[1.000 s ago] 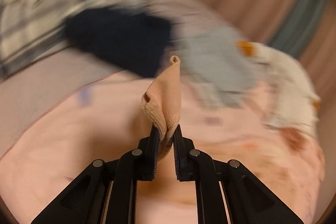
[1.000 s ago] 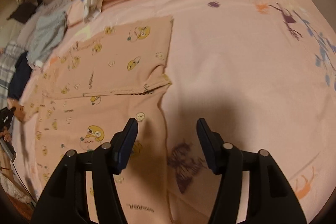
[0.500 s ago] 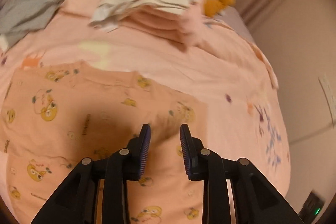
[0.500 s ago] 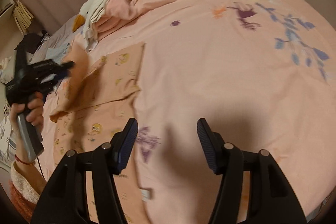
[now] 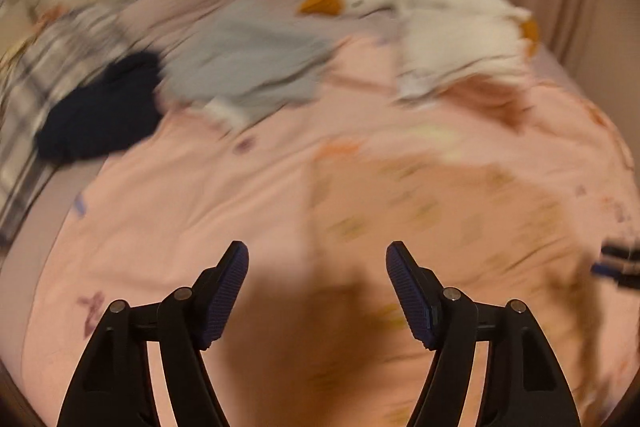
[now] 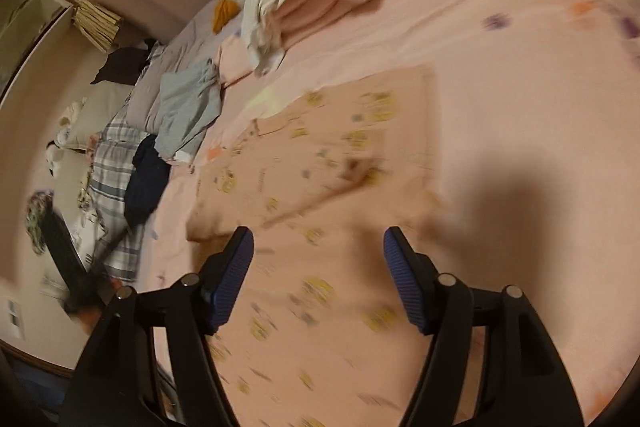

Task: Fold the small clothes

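Peach cotton garment with yellow cartoon print [image 6: 320, 195] spread flat mid-bed on pink floral duvet [image 6: 520, 47], partly folded. Left gripper [image 5: 317, 291] and right gripper [image 6: 318, 277] both above it, jaws opening, nothing between. Grey clothes [image 5: 248, 63] near bed's far edge.

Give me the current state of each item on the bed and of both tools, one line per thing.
Left tool: jaws opening, nothing between them.
Right tool: jaws opening, nothing between them, above the garment.
Peach printed garment: lying flat on the bedspread, one part folded over.
Grey garment: crumpled, unfolded.
Navy garment: bunched up, unfolded.
Plaid garment: rumpled, unfolded.
Goose plush: lying on its side.
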